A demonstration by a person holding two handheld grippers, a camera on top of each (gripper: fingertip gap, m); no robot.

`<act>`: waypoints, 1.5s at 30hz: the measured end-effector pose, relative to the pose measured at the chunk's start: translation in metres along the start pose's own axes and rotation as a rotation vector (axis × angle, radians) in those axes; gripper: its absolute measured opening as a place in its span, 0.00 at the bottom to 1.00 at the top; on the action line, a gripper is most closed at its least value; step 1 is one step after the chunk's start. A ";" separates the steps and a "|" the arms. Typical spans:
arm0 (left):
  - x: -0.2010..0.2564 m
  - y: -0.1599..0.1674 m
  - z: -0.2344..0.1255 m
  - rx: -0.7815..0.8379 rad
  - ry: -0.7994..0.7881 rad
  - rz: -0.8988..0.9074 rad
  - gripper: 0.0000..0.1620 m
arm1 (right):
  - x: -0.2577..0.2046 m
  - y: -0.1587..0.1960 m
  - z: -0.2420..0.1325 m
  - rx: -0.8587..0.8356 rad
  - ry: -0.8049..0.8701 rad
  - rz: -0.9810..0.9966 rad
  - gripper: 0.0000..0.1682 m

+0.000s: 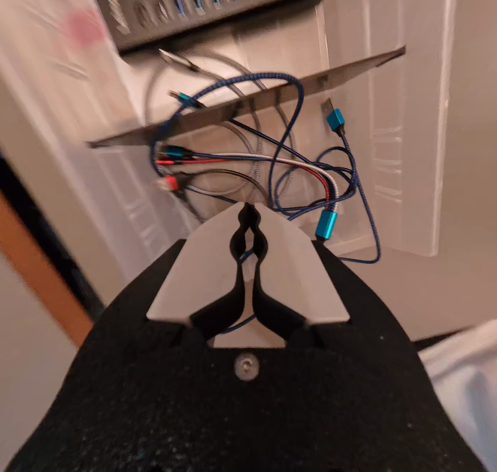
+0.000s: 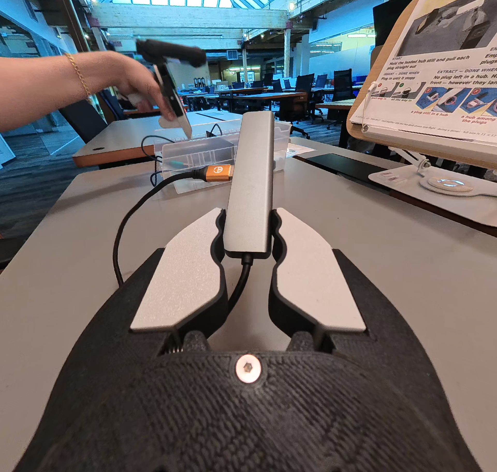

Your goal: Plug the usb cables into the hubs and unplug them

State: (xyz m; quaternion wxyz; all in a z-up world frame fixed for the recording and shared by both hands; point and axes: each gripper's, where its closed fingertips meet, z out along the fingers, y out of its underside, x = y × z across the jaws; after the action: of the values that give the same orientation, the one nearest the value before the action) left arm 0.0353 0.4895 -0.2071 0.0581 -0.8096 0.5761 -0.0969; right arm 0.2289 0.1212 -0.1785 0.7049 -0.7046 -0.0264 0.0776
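Right gripper low over the grey worktop, jaws clamped on the near end of a slim grey hub that stands tilted up and away. Black lead trailing from the hub's near end between the jaws. Orange-shelled plug seated in the hub's left side, its black cable looping down to the left. Beyond, a clear plastic bin on the worktop, the left gripper held by a hand above it, pointing down.

Left gripper, seen from its own camera, jaws nearly closed, a thin blue cable running between them; whether pinched, cannot tell. Past the tips, a tangle of braided cables with teal plugs in the bin, then a larger grey hub, blurred.
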 end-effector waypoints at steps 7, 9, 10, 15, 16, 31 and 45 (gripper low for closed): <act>0.012 -0.016 -0.062 0.179 -0.154 0.189 0.00 | 0.000 0.001 0.001 -0.006 -0.002 -0.002 0.19; 0.017 -0.007 -0.050 0.098 -0.132 0.234 0.00 | -0.001 0.001 0.001 -0.008 -0.003 -0.004 0.19; 0.012 -0.004 -0.041 0.062 -0.161 0.247 0.01 | -0.001 0.001 0.001 -0.008 -0.003 -0.006 0.19; -0.012 -0.007 -0.001 -0.005 -0.142 0.107 0.11 | -0.001 0.000 0.000 -0.003 -0.001 -0.011 0.19; -0.013 -0.009 0.007 -0.010 -0.094 0.051 0.12 | -0.001 0.000 0.000 -0.003 -0.001 -0.009 0.19; -0.006 0.009 0.062 -0.183 0.091 -0.333 0.16 | -0.001 0.001 0.001 -0.005 -0.012 -0.003 0.19; -0.013 0.002 0.040 -0.074 0.077 -0.240 0.03 | 0.000 0.000 0.000 0.005 -0.012 0.004 0.19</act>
State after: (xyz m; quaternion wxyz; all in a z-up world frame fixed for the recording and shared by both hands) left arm 0.0379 0.5006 -0.2473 -0.0062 -0.8699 0.4801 -0.1130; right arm 0.2286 0.1208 -0.1781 0.7064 -0.7023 -0.0290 0.0830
